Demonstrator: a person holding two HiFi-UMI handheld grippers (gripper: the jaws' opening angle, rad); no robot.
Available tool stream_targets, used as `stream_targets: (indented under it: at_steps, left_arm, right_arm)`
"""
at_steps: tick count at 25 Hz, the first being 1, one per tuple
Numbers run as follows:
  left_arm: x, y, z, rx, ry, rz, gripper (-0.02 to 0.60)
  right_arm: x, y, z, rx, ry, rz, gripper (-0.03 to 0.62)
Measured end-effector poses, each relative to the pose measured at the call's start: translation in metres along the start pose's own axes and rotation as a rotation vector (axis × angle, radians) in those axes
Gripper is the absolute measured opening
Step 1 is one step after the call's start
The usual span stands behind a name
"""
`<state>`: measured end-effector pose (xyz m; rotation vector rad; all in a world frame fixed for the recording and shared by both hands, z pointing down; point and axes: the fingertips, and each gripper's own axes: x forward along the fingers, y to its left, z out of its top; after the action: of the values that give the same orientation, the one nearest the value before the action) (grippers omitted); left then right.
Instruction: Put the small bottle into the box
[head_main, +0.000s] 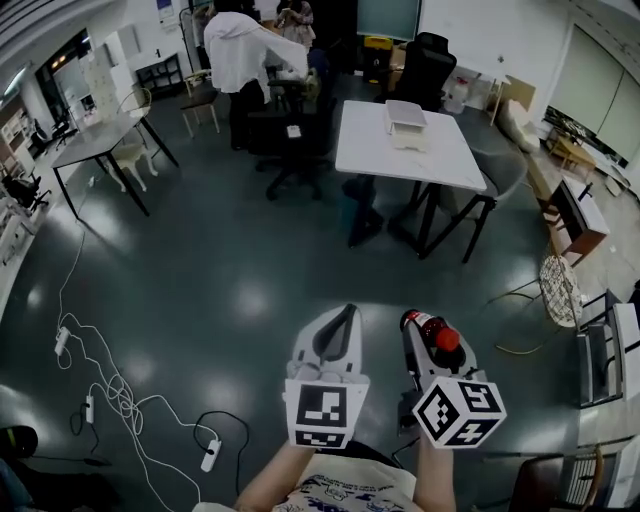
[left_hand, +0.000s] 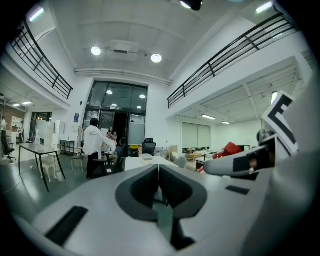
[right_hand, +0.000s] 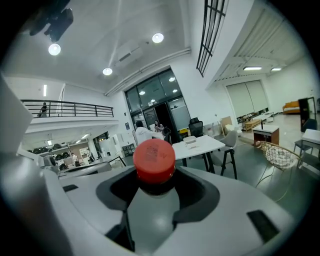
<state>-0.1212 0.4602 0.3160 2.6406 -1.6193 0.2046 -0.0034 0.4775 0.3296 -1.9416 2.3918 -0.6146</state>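
- Hovering side by side, low over the dark glossy floor (head_main: 230, 290) at the near edge of the room: both grippers, marker cubes turned toward the holder.
- Right gripper (right_hand: 155, 190): jaws clamped round the small bottle (right_hand: 154, 159). Its red cap pokes out past the jaw tips and points toward the far side.
- Left gripper (left_hand: 159, 172): jaws pressed together, tip to tip, nothing between them.
- White table (head_main: 440, 160): far, right of centre, well apart from both grippers.
- White box (head_main: 406, 116): resting on the far part of that table. The bottle is nowhere near it.
- Person in a white top (head_main: 240, 50): far left, beside dark office chairs (head_main: 290, 130).
- White cables (head_main: 100, 385): trailing in loops over the floor, near left.
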Motion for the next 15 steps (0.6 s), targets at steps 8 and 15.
stream_targets:
  at_steps: [8, 15]
  left_arm:
    - [0.059, 0.003, -0.004, -0.008, 0.040, -0.003, 0.020]
    - [0.126, 0.019, -0.002, -0.006, 0.040, -0.020, 0.020]
  right_arm:
    - [0.050, -0.030, 0.009, 0.016, 0.039, 0.014, 0.226]
    - [0.107, -0.055, 0.023, 0.033, 0.043, 0.003, 0.225]
